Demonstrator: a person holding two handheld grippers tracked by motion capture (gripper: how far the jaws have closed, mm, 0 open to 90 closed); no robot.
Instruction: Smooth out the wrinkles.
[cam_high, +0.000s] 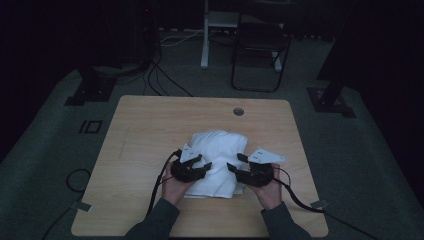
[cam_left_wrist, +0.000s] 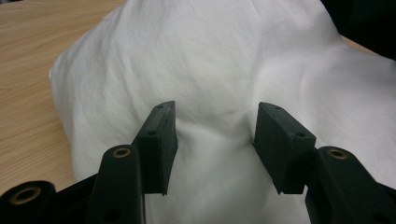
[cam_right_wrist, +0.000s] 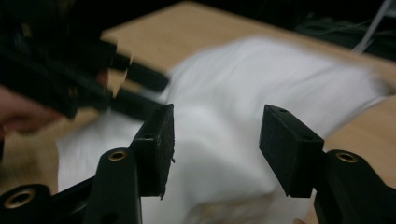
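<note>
1. White cloth (cam_high: 216, 162) lies bunched at the lower middle of the table (cam_high: 150, 130), one soft heap, its long axis running up the high view.
2. Left gripper (cam_high: 204, 163) sits at its lower left edge and right gripper (cam_high: 234, 164) at its lower right, about equally near.
3. Left fingers (cam_left_wrist: 159, 140) stand apart with cloth bulging between them; I cannot tell if they touch it.
4. Right fingers (cam_right_wrist: 156, 147) stand apart, gripping nothing, cloth just beyond.
5. Count: one cloth, two grippers.
</note>
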